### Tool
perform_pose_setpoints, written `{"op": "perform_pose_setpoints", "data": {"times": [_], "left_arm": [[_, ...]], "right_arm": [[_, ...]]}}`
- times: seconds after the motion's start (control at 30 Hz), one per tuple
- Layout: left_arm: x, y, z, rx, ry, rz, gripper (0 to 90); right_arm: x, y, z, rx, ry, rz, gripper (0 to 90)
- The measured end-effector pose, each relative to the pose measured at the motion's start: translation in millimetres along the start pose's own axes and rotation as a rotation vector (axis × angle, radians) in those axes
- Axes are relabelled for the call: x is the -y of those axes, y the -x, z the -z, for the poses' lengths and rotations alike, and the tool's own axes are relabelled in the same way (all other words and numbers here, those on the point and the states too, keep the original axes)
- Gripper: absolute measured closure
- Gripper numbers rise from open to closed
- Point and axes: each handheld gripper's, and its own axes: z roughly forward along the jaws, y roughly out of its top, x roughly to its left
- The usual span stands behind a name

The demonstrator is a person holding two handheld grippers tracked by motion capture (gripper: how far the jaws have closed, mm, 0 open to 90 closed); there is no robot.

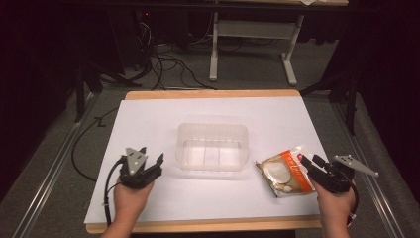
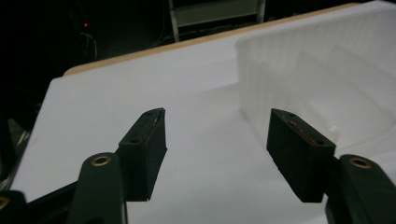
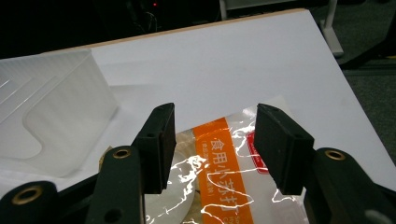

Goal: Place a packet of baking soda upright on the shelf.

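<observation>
Barely started, I'd say: snack packet (image 1: 284,172) lay lower right on the table (image 1: 148,124), outside the empty clear tub (image 1: 212,146). Right gripper (image 3: 215,140) gaped over it; left gripper (image 2: 217,140) open, empty.

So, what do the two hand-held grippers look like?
Both are black. The left hand-held gripper and the right hand-held gripper each carry a grey three-cornered plate on top, thick blocky jaws with brass-coloured pivot rings, and a trailing black cable.

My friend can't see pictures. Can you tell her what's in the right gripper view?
Two black jaws of the right gripper stand apart above a clear packet with an orange label, lying on the white table. A clear plastic tub sits at the left.
</observation>
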Motion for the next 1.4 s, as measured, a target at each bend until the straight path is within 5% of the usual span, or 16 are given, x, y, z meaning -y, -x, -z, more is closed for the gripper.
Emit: {"op": "perform_pose_setpoints", "data": {"times": [0.17,0.3,0.43,0.77,1.07,1.4], "left_arm": [[27.7,-30.7,2.5,0.063,-0.020,0.055,35.0],[25.7,-35.5,5.7,0.106,-0.003,0.058,34.7],[29.1,-34.5,1.0,0.158,-0.039,0.056,34.5],[28.5,-29.0,-6.1,0.194,-0.067,0.014,25.0],[25.2,-36.0,-14.7,0.181,-0.070,0.072,19.4],[18.3,-27.8,-25.2,0.204,-0.068,0.048,18.6]], "right_arm": [[3.8,-2.4,-3.3,0.009,-0.025,-0.001,47.6],[4.8,-4.1,-5.4,0.021,-0.035,0.002,46.9],[5.1,-5.9,-6.6,0.025,-0.046,0.015,46.5],[6.7,7.2,-2.3,0.052,-0.047,-0.014,43.6],[13.9,27.8,11.6,0.079,-0.057,-0.069,44.5],[27.5,48.5,17.5,0.111,-0.112,-0.119,47.8]]}}
